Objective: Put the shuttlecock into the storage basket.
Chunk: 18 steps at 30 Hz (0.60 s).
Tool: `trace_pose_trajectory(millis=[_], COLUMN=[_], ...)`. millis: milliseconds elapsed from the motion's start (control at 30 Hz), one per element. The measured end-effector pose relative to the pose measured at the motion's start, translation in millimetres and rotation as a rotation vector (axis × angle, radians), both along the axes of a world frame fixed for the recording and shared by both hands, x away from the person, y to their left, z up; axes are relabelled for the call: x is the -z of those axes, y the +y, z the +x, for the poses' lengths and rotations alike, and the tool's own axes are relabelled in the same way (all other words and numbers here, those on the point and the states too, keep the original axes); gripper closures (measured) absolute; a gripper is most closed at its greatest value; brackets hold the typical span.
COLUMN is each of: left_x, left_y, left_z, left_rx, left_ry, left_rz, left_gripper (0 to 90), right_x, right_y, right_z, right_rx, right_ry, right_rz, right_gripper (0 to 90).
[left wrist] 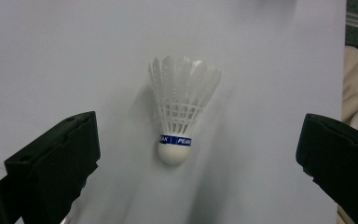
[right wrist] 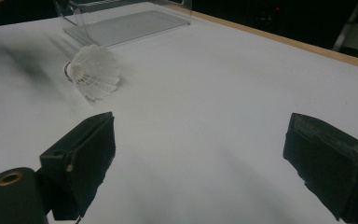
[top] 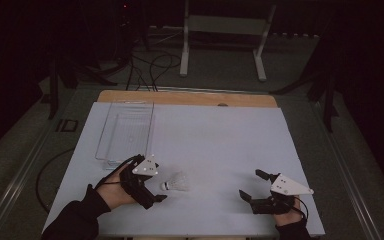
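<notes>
A white feather shuttlecock [top: 175,182] with a blue band around its cork lies on its side on the white table cover [top: 220,140], near the front left. My left gripper [top: 155,179] is just left of it and open, its jaws standing wide on either side of the shuttlecock [left wrist: 182,109] without touching it. In the left gripper view the cork points toward the left gripper [left wrist: 199,140]. My right gripper [top: 250,183] rests open at the front right, well away from the shuttlecock [right wrist: 93,70]. Nothing lies between the jaws of the right gripper [right wrist: 200,128].
A clear plastic tray [top: 125,131] sits on the table's left side, just beyond the left gripper, and its wall [right wrist: 121,21] is seen behind the shuttlecock. A strip of wooden tabletop [top: 190,97] runs along the far edge. A white stand [top: 225,35] and cables are on the floor beyond.
</notes>
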State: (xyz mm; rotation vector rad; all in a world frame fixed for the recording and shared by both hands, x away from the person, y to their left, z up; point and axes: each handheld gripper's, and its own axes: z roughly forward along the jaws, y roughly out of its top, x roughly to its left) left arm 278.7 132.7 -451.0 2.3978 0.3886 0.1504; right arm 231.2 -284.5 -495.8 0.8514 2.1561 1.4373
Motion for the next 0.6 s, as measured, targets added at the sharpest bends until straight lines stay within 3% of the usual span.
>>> trace_pose_trajectory(millis=[600], left_x=[21.5], left_y=[-12.7], left_z=[6.7], left_rx=[0.024], left_ry=[0.023], left_rz=[0.098], left_gripper=[1.9], right_x=[0.2], right_y=[0.7], right_z=[-0.4], right_rx=[-0.007], right_ry=[0.001], right_rz=[0.005], right_gripper=[8.9])
